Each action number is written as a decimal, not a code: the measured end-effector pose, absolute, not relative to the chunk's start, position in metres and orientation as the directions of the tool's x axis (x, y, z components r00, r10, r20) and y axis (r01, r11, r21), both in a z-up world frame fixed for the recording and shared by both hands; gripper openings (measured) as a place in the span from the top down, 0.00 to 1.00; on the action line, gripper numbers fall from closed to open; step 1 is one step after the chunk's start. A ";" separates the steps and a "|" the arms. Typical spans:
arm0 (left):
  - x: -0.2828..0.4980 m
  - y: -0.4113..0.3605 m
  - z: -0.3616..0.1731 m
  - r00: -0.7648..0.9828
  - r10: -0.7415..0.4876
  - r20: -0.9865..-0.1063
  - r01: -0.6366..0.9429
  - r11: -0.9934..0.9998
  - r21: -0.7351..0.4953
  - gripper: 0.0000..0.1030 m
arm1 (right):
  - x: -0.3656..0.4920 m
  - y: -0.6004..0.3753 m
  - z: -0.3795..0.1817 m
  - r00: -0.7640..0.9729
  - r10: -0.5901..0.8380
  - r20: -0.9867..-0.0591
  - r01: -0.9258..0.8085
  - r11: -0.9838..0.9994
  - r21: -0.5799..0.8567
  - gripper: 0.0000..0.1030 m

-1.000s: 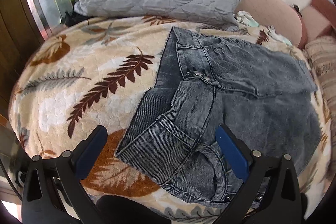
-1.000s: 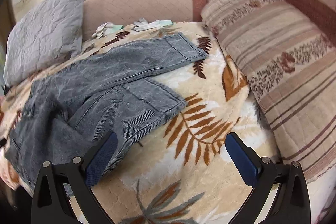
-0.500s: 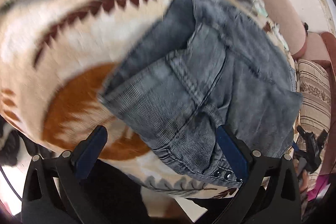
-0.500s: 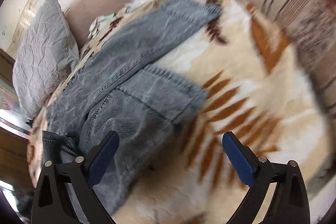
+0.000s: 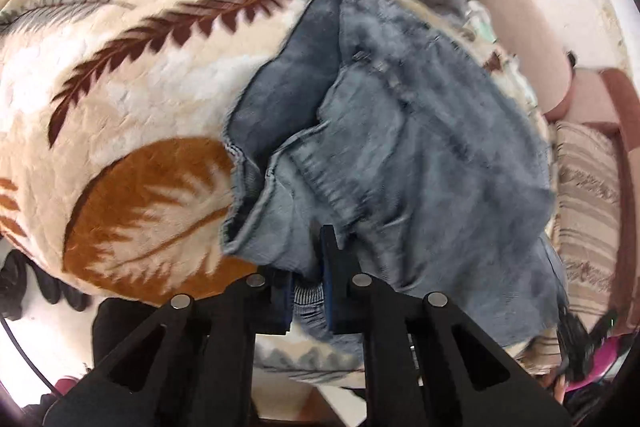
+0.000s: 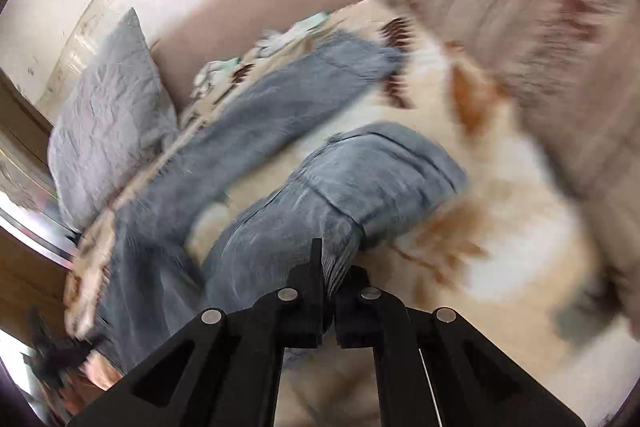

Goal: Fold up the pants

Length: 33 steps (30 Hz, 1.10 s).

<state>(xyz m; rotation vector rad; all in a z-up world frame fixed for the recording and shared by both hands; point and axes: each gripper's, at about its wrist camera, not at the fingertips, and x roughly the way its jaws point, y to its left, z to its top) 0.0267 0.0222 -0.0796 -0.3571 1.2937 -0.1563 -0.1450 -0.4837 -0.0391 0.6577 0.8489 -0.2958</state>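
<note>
The fingers (image 5: 329, 279) of the left gripper (image 5: 308, 291) are pinched on the ribbed waistband edge of the pants (image 5: 400, 147), and the right gripper (image 6: 326, 291) has its fingers (image 6: 316, 279) pressed together on a bunch of denim at the near leg's cuffed end (image 6: 384, 179). The pants lie rumpled across the leaf-print blanket (image 5: 140, 167), waist end on the side away from the striped cushion (image 6: 520, 7), the far leg stretching toward the grey pillow (image 6: 108, 107). The risk I see is a shallow bite: either grip appears to hold only a small fold of thick cloth, so a quick lift could let it slip out, or catch one layer and drag the pants askew. The blanket may also ride up with them. A second ago both pairs of fingers stood wide apart above the untouched denim; now both have come down and closed on it, and the cloth near each grip is bunched.
</note>
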 end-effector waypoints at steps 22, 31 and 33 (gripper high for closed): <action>0.076 0.023 -0.071 0.288 -0.289 -0.913 -0.008 0.953 -0.304 0.42 | -0.113 -0.555 -0.088 0.433 -0.129 -0.892 0.628 0.753 0.196 0.46; 0.078 0.011 -0.071 0.322 -0.228 -0.919 0.038 0.973 -0.228 0.57 | -0.114 -0.559 -0.064 0.398 -0.288 -0.871 0.582 0.814 -0.004 0.90; 0.080 0.012 -0.078 0.303 -0.224 -0.926 0.022 0.973 -0.228 0.58 | -0.125 -0.586 -0.073 0.384 -0.269 -0.883 0.663 0.746 0.061 0.90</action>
